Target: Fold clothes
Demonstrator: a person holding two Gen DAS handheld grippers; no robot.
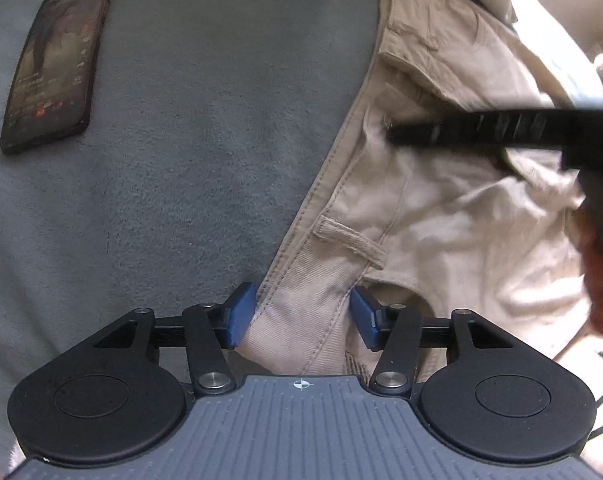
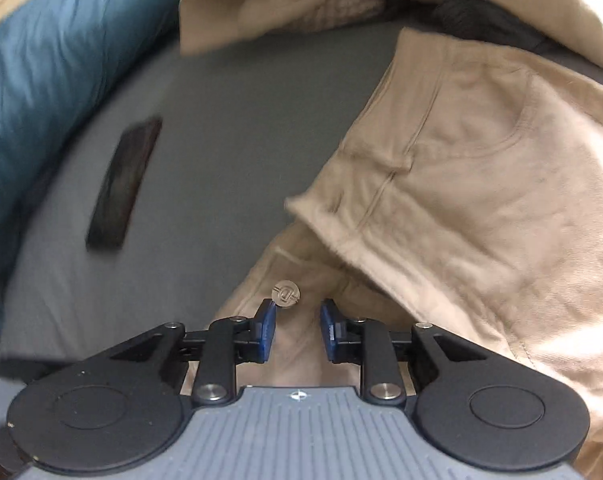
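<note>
Left tool point(image 1: 299, 318) astride beige trousers' point(image 1: 441, 220) waistband.

Beige trousers point(image 1: 441, 208): one
Phones point(image 1: 55, 66): one
Clear buttons point(image 2: 286, 294): one
Grippers: two, left gripper point(image 1: 301, 318), right gripper point(image 2: 297, 330)
Blue bedding point(image 2: 41, 68): seemingly one

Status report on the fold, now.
Left hand-held gripper open, waistband of trousers between the pads. Right hand-held gripper open over the button. Phone on blanket, clear of trousers.
</note>
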